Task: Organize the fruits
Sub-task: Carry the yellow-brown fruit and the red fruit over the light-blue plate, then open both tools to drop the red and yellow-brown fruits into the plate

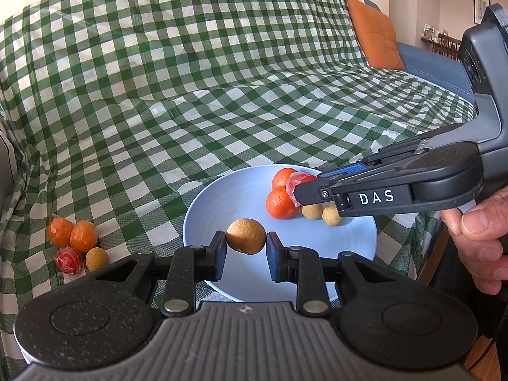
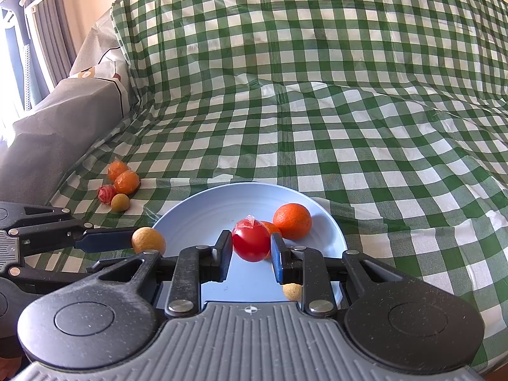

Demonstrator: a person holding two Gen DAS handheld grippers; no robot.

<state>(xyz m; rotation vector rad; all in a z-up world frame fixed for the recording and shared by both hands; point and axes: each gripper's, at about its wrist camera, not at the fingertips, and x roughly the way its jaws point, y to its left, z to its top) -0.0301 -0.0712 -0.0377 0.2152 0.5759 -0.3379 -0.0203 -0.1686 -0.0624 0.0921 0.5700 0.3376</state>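
Now left gripper (image 1: 246, 243) pinching tan ball (image 1: 246, 236), right gripper (image 2: 250, 247) pinching wrapped red fruit (image 2: 250, 243), both over plate (image 1: 222, 203) for drop; loose fruit cluster (image 1: 76, 244) at 9 o'clock.

A home living room: a sofa (image 1: 438, 66) draped in a green checked cloth (image 1: 222, 79), an orange cushion (image 1: 374, 33) on it, framed pictures (image 1: 481, 6) behind, curtains (image 2: 47, 31) beside.

Checked cloth (image 2: 349, 127) beyond plate (image 2: 197, 209) open. Plate's right side crowded: oranges (image 1: 279, 202), two small balls (image 1: 332, 214). Plate centre bare. Fruit cluster (image 1: 74, 243) blocks cloth left.
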